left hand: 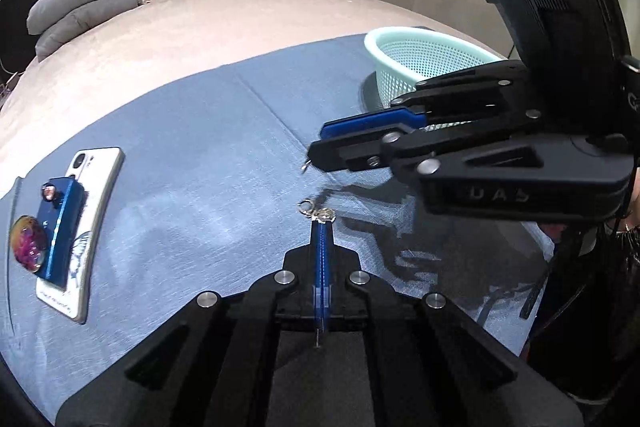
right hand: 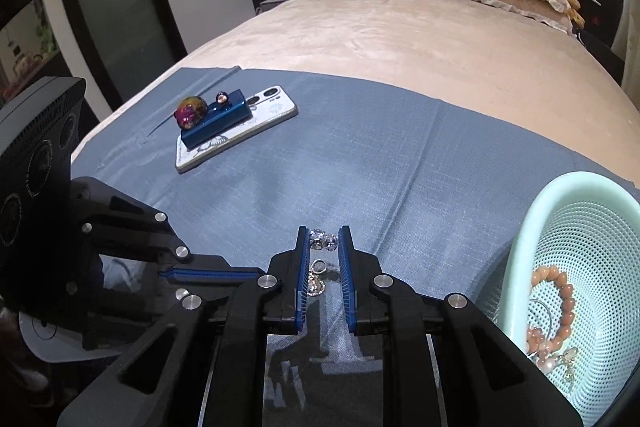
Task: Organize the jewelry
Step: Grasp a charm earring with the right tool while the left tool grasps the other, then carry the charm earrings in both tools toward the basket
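Left claw (left hand: 322, 223): blue pads pressed together on a small silver jewelled chain piece (left hand: 320, 213), just above the blue cloth (left hand: 200, 147)
Right claw (right hand: 324, 239): narrow — nipping sparkling silver crystal jewellery (right hand: 323, 241) at its tips
Mint perforated plastic basket (right hand: 592, 227): right of both claws, holding an orange bead bracelet (right hand: 560, 303)

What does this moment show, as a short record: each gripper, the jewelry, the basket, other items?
left gripper: shut on a silver charm piece
right gripper: closed on a crystal piece, jaws narrowly apart
basket: mint, holds a bead bracelet and more jewelry
phone: on the blue cloth, blue box on top
pieces joined: cannot tell
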`<state>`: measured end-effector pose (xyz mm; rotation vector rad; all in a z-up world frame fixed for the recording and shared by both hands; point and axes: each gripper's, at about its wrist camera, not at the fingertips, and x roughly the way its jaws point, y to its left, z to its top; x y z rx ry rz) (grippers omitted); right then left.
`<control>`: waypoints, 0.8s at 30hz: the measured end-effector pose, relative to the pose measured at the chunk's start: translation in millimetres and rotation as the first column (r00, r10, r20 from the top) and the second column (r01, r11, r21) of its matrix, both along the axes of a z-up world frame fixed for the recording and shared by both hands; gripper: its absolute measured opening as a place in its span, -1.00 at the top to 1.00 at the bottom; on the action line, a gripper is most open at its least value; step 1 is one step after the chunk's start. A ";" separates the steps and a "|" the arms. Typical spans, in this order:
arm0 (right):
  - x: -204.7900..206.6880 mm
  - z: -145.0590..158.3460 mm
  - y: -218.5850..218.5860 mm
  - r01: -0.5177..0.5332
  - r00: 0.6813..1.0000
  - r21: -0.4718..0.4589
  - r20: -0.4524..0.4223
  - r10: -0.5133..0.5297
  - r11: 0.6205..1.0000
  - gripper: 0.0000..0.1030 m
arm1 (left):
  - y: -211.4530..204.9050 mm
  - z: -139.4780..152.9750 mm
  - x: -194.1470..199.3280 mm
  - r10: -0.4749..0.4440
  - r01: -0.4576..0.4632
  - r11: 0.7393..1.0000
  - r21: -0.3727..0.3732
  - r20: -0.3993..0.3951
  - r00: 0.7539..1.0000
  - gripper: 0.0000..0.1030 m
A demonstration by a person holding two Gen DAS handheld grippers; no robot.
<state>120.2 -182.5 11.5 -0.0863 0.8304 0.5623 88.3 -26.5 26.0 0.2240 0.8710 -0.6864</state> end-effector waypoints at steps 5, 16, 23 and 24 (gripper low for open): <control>-5.6 14.5 -7.0 0.006 0.999 0.033 0.033 -0.007 0.999 0.74 | 21.8 18.1 -2.0 0.045 -0.044 0.999 -0.029 0.015 0.999 1.00; -19.4 36.6 -45.9 0.067 0.994 0.075 0.084 -0.073 0.995 0.74 | -14.2 -6.7 10.8 0.028 -0.028 0.997 0.074 -0.009 1.000 0.95; -28.3 49.1 -73.6 0.111 0.986 0.106 0.109 -0.123 0.988 0.74 | -27.5 -19.0 28.3 0.064 -0.061 0.994 0.091 -0.037 0.997 0.04; -29.4 50.1 -76.3 0.115 0.985 0.108 0.113 -0.127 0.987 0.74 | -28.4 -22.0 30.2 0.076 -0.072 0.992 0.099 -0.036 0.996 0.04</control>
